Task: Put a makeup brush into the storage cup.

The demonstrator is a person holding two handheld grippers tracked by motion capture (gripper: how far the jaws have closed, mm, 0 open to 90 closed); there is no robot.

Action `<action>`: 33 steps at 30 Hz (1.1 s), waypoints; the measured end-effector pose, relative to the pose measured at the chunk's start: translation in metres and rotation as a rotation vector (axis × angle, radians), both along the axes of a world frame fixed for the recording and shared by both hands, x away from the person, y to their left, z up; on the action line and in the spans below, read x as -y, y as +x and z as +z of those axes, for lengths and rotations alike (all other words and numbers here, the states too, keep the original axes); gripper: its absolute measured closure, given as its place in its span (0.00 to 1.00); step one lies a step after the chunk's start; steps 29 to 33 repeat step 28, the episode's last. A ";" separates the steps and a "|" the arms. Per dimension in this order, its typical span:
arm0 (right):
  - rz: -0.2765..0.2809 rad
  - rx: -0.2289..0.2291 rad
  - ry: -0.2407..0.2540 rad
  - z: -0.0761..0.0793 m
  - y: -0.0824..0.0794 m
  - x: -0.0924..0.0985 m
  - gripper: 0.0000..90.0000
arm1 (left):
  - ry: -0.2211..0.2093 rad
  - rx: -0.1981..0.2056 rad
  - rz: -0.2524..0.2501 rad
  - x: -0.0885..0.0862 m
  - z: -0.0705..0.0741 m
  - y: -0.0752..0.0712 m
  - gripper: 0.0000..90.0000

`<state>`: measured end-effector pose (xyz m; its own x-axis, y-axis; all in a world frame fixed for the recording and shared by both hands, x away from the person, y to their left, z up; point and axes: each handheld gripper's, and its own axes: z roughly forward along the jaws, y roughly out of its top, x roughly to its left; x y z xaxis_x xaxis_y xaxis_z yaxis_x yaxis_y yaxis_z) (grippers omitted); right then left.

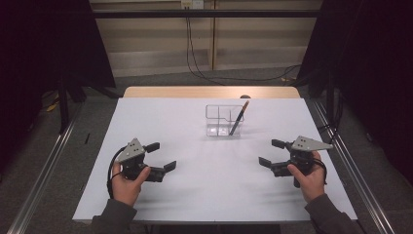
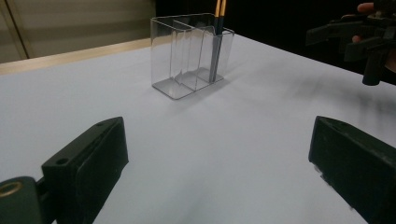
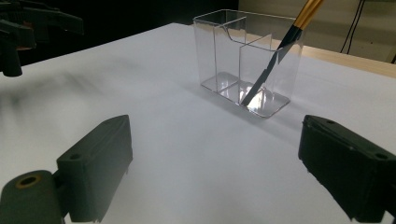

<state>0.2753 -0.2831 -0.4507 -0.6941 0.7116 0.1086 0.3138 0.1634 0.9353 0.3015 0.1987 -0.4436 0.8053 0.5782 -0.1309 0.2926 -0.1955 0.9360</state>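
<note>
A clear plastic organizer (image 1: 223, 120) with several compartments stands on the far middle of the white table (image 1: 195, 190). A dark pen with a gold upper part (image 1: 239, 118) leans in its right-hand compartment. The left gripper view has the organizer (image 2: 191, 56) ahead with the pen (image 2: 216, 46) upright inside; in the right gripper view the organizer (image 3: 247, 60) holds the slanted pen (image 3: 280, 51). My left gripper (image 1: 161, 156) rests open at the near left, nothing between its jaws. My right gripper (image 1: 272, 152) is open at the near right, also holding nothing.
A wooden strip (image 1: 209, 91) edges the table's far side, with a small dark object (image 1: 245, 96) on it. Metal rails (image 1: 44, 165) run along both sides on the floor. Cables (image 1: 195, 58) hang against the back wall. The other gripper (image 2: 359, 37) appears far off in each gripper view.
</note>
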 end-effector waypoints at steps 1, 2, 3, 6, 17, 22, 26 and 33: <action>-0.002 0.000 0.002 0.000 -0.001 0.000 0.10 | -0.005 -0.001 0.002 0.000 0.000 0.000 0.05; 0.001 0.000 0.003 0.000 -0.001 0.001 0.10 | -0.006 -0.002 0.002 0.000 0.000 0.000 0.05; -0.003 -0.002 0.002 -0.001 -0.002 0.001 0.10 | -0.001 0.000 0.000 0.000 0.000 0.000 0.05; -0.002 -0.003 -0.002 -0.001 -0.004 0.002 0.10 | -0.005 -0.005 0.003 0.000 0.000 0.000 0.05; -0.002 0.006 -0.003 -0.001 -0.011 0.005 0.10 | 0.004 0.004 0.002 -0.001 0.000 0.001 0.05; -0.001 0.011 -0.004 0.000 -0.014 0.005 0.10 | 0.000 -0.002 0.009 0.000 0.000 0.001 0.05; 0.002 0.015 -0.002 0.000 -0.015 0.006 0.10 | -0.003 0.000 0.009 0.001 -0.001 0.002 0.05; -0.001 0.013 0.002 0.000 -0.015 0.007 0.10 | -0.013 -0.003 -0.015 0.001 -0.002 0.003 0.05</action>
